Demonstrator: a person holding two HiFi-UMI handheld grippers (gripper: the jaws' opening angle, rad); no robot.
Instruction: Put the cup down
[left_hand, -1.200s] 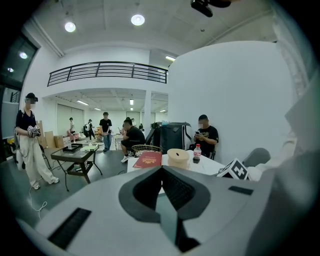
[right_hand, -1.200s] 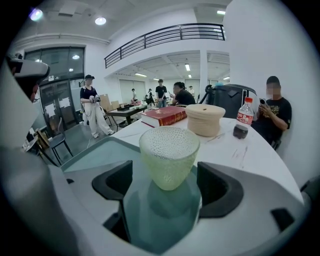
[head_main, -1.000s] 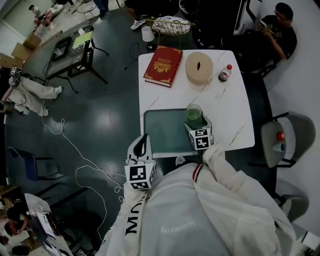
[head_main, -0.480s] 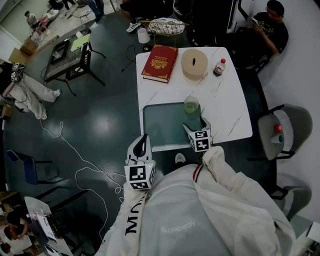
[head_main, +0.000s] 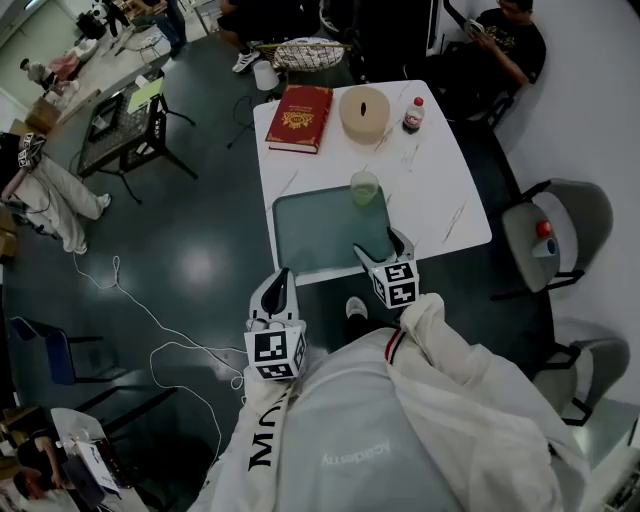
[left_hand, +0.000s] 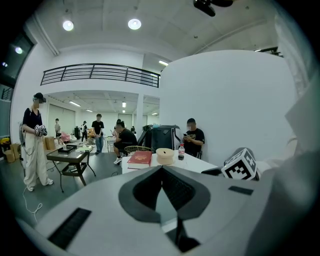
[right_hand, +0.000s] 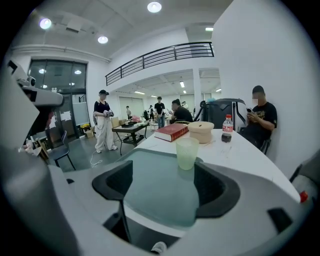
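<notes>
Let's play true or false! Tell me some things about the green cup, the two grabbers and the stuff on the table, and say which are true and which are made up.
1. The cup stands upright on the tray. True.
2. The right gripper is squeezing the cup. False: its jaws are apart and the cup stands beyond them, untouched.
3. A red book lies on the table. True.
4. The left gripper is holding the bottle. False: its jaws are together on nothing, and the bottle stands at the far side of the table.
5. The left gripper is over the tray. False: it is off the table's near edge, over the floor.
</notes>
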